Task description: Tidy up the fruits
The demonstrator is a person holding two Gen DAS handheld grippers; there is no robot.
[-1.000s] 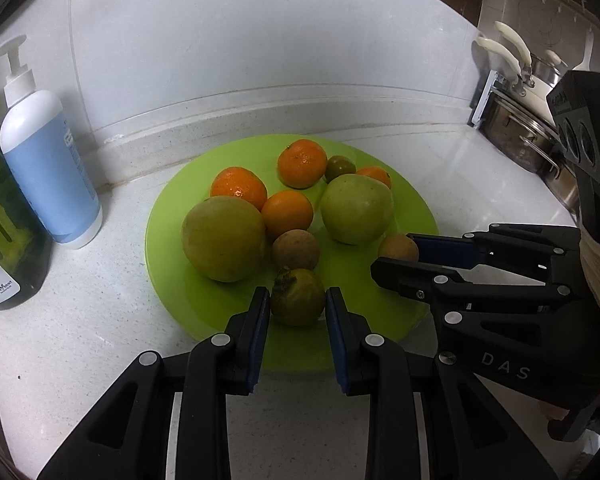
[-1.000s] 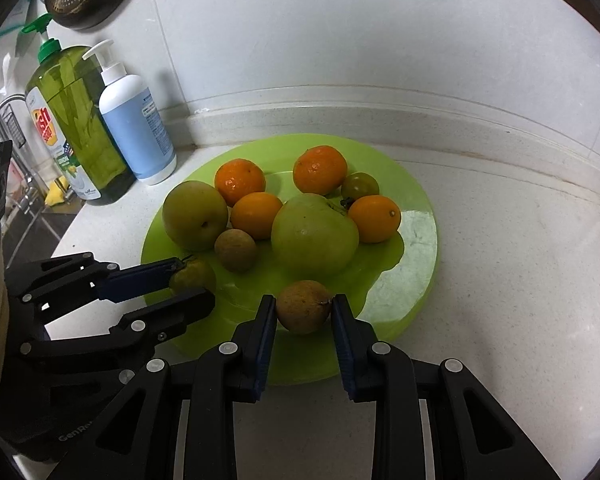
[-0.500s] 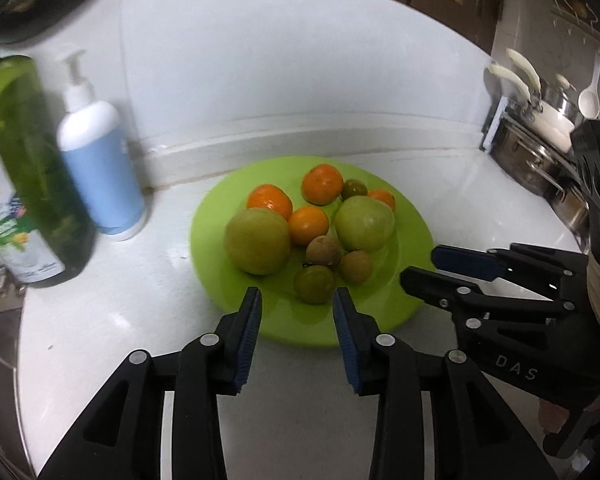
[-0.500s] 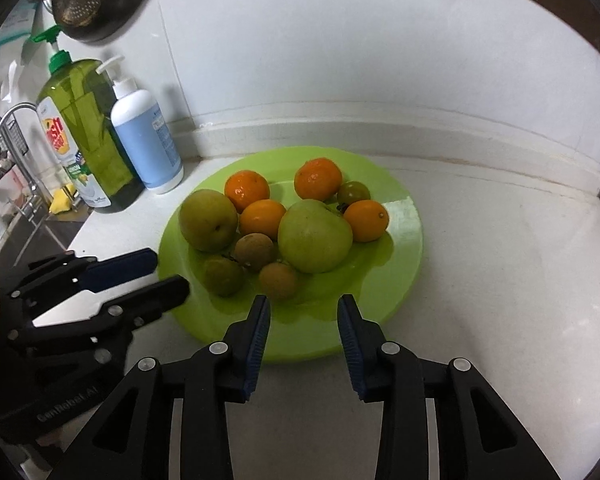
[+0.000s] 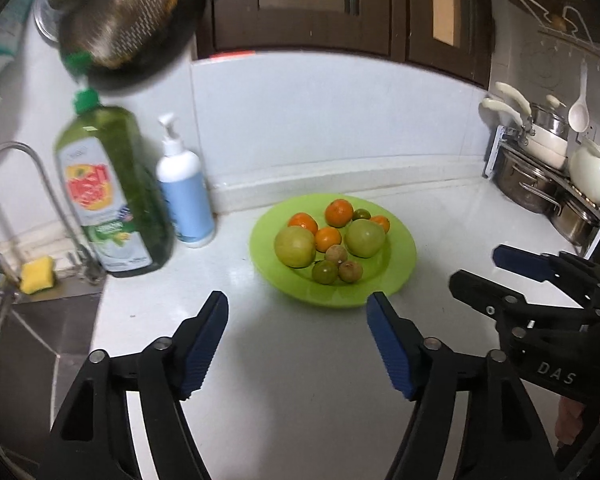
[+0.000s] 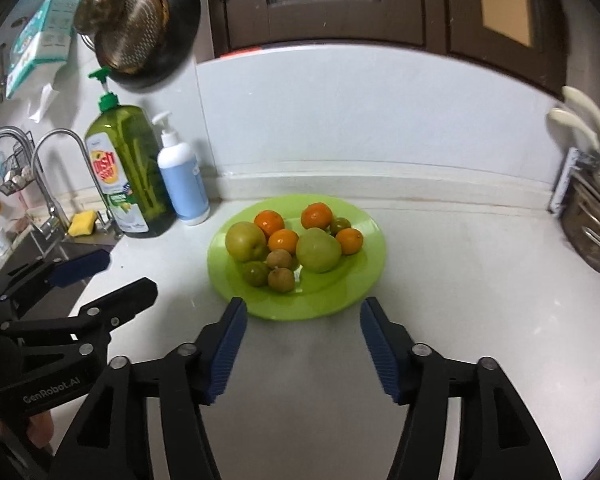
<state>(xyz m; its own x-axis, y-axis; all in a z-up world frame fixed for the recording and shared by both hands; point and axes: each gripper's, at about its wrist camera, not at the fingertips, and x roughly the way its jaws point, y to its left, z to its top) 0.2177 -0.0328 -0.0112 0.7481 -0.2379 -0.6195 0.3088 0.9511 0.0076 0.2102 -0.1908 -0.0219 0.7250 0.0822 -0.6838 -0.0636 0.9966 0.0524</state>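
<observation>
A lime green plate [image 5: 400,264] [image 6: 364,280] sits on the white counter and holds all the fruit: two large green apples [image 5: 295,246] [image 5: 365,237], several oranges [image 5: 339,212], small brown fruits [image 5: 350,271] and a small dark green one [image 5: 325,271]. My left gripper [image 5: 298,316] is open and empty, held back in front of the plate. My right gripper [image 6: 302,320] is open and empty, also just short of the plate's near rim. Each gripper shows in the other's view, the right one [image 5: 496,268] and the left one [image 6: 112,276].
A green dish soap bottle [image 5: 112,196] and a white-and-blue pump bottle [image 5: 184,196] stand left of the plate. A sink with tap [image 5: 40,184] and yellow sponge [image 5: 38,274] lies far left. Steel pots on a rack [image 5: 540,184] stand at the right. A pan [image 6: 140,24] hangs above.
Both grippers let go of the small fruits they held on the plate, pulled back and up from it, and opened wide. The two fruits now lie on the plate.
</observation>
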